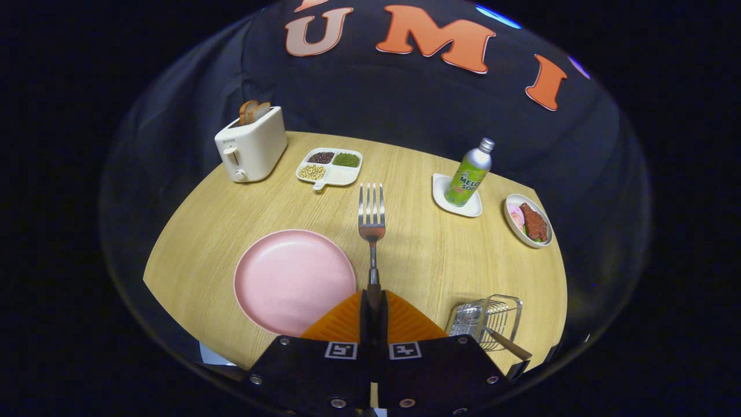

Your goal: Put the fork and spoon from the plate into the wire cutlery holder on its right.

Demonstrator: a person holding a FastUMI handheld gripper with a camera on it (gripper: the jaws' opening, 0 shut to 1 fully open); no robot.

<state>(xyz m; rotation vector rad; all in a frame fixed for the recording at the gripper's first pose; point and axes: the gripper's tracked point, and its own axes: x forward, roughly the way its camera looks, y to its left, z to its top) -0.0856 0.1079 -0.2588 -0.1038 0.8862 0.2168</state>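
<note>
My gripper (373, 301) is shut on the handle of a metal fork (371, 217), which sticks out straight ahead of the fingers, tines pointing away, held above the wooden table (417, 255). The pink plate (292, 281) lies just left of the fingers and is bare. To the right of the fingers stands the wire cutlery holder (489, 318). A utensil lies in it, metal end inside and brown handle (509, 344) poking out toward me.
At the back left stands a cream toaster (250, 145) with bread in it, and beside it a divided dish of beans (330, 166). A green bottle (470, 174) stands on a white coaster, with a small bowl of food (528, 220) at the far right edge.
</note>
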